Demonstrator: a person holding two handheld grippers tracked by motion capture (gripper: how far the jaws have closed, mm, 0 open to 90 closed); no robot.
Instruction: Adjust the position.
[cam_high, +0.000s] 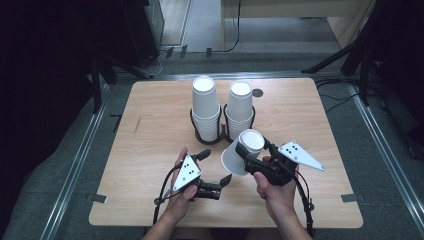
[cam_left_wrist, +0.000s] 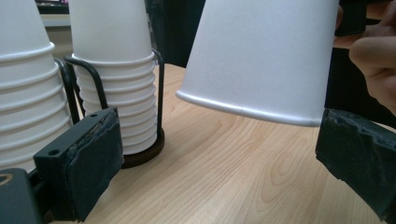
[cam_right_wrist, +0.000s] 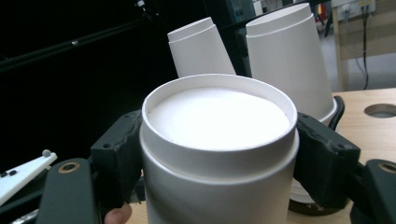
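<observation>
Nearest to the high camera, at the bottom edge, we see our two forearms and hands coming onto the counter (cam_high: 150, 125), which is the largest thing: a light wooden top with rounded corners and a small round hole (cam_high: 257, 93) near its far edge.

Next in size are the two stacks of white paper cups. They stand upside down, side by side, at the far middle of the counter: the left stack (cam_high: 205, 107) and the right stack (cam_high: 240, 107). Both sit in a black wire holder (cam_high: 222, 137) with two rings and dark round bases.

Then comes the single white cup (cam_high: 242, 152). It is upside down and tilted, lifted off the wood, just in front of the right stack. We hold it with our right tool (cam_high: 255, 161); the two black padded jaws press the cup near its closed bottom from both sides, so this tool is clenched on it. In the left gripper view the rolled rim of this cup hangs above the counter.

Our left tool (cam_high: 214, 170) is lower and to the left, near the cup's rim. Its jaws stand wide apart with nothing between them, so it is released.
</observation>
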